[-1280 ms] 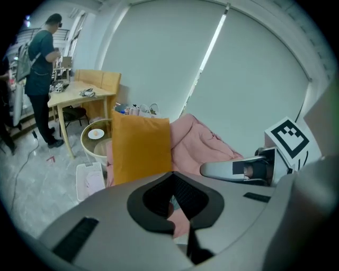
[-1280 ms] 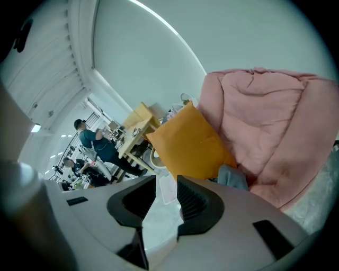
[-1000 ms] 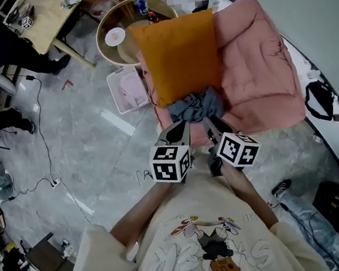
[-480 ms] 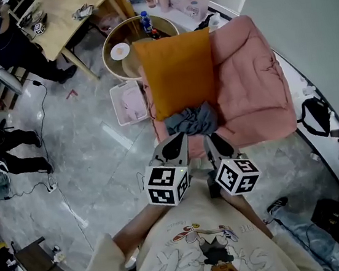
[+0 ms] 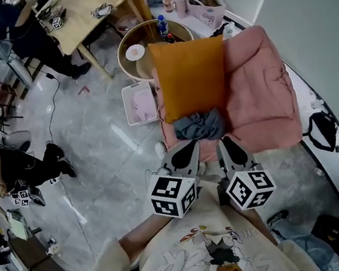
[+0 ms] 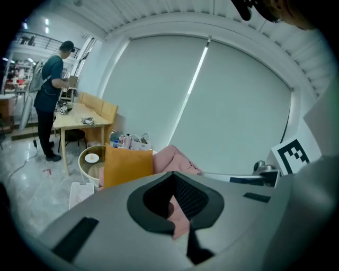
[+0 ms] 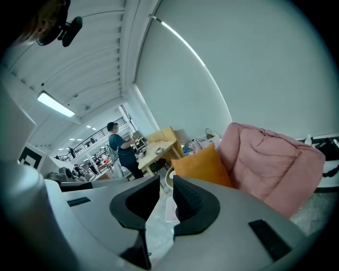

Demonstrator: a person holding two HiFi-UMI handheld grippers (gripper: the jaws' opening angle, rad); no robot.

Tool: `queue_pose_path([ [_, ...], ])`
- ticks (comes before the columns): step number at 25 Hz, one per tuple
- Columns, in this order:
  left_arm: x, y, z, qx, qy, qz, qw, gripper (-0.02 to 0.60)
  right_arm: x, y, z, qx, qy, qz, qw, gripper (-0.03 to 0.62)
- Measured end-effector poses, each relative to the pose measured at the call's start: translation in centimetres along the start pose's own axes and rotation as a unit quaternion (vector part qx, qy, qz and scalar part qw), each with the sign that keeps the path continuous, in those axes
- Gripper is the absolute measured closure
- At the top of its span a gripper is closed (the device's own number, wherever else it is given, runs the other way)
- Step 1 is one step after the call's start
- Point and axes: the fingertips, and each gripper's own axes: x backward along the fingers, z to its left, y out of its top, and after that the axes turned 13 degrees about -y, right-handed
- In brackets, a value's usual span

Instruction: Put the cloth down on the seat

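- Grey-blue cloth (image 5: 199,125) lies crumpled on the front of the pink seat (image 5: 260,98), touching the lower edge of the orange cushion (image 5: 189,76) that leans on the backrest.
- Left tongs (image 5: 188,148) hover near the cloth but clear of it, tips together, holding nothing.
- Right tongs (image 5: 226,144) hang just beside them, jaws a narrow gap apart and closing, with nothing between.

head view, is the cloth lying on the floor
No, the cloth lies on the pink seat, right in front of the orange cushion, not on the grey floor.
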Motion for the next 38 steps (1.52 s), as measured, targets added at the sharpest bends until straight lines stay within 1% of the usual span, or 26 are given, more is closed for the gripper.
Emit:
queue_pose_path([
  [1, 0.3, 0.4, -0.3, -0.001, -0.002, -0.006, 1.0, 0.578, 0.1, 0.5, 0.4, 0.003, 0.002, -0.007, 1.0, 0.499],
  [3, 0.8, 1.4, -0.8, -0.027, -0.001, -0.017, 0.9995, 0.578, 0.4, 1.4, 1.1, 0.012, -0.001, -0.024, 1.0, 0.506],
  [6, 1.4, 2.1, -1.4, -0.059, 0.006, -0.027, 0.9979, 0.578, 1.3, 2.1, 1.5, 0.034, -0.022, -0.056, 0.998, 0.51],
  [8, 1.5, 2.1, -1.7, -0.073, 0.009, -0.03, 0.9969, 0.578, 1.7, 2.3, 1.6, 0.048, -0.029, -0.072, 0.996, 0.51],
  [10, 1.6, 2.0, -1.7, -0.077, 0.009, -0.032, 0.9964, 0.578, 1.6, 2.2, 2.0, 0.059, -0.031, -0.079, 0.995, 0.51],
  [13, 1.8, 1.9, -1.3, -0.075, 0.008, -0.033, 0.9966, 0.578, 1.4, 1.9, 2.5, 0.072, -0.031, -0.081, 0.994, 0.51],
  [16, 1.7, 1.6, -1.1, -0.07, 0.006, -0.031, 0.997, 0.578, 1.3, 1.5, 2.5, 0.073, -0.032, -0.076, 0.994, 0.51],
  [20, 1.8, 1.5, -0.5, -0.058, 0.005, -0.027, 0.9979, 0.578, 1.1, 1.4, 2.9, 0.083, -0.033, -0.077, 0.993, 0.51],
  [21, 1.8, 1.6, -0.4, -0.055, 0.004, -0.026, 0.9982, 0.578, 1.2, 1.6, 3.2, 0.088, -0.032, -0.083, 0.992, 0.53],
  [22, 1.8, 1.6, -0.2, -0.052, 0.004, -0.025, 0.9983, 0.578, 1.3, 1.8, 3.5, 0.093, -0.03, -0.09, 0.991, 0.569],
  [23, 1.8, 1.6, -0.1, -0.05, 0.004, -0.025, 0.9984, 0.578, 1.3, 2.0, 3.7, 0.098, -0.028, -0.097, 0.99, 0.572],
  [29, 2.1, 1.7, 0.7, -0.045, 0.011, -0.027, 0.9986, 0.578, 0.9, 2.3, 4.7, 0.109, -0.019, -0.102, 0.989, 0.574],
  [34, 2.5, 1.8, 1.4, -0.033, 0.019, -0.031, 0.9988, 0.578, 0.7, 2.3, 5.0, 0.112, -0.016, -0.099, 0.989, 0.574],
  [38, 2.4, 1.9, 1.3, -0.031, 0.018, -0.03, 0.9989, 0.578, 0.6, 2.3, 5.2, 0.116, -0.011, -0.093, 0.989, 0.574],
])
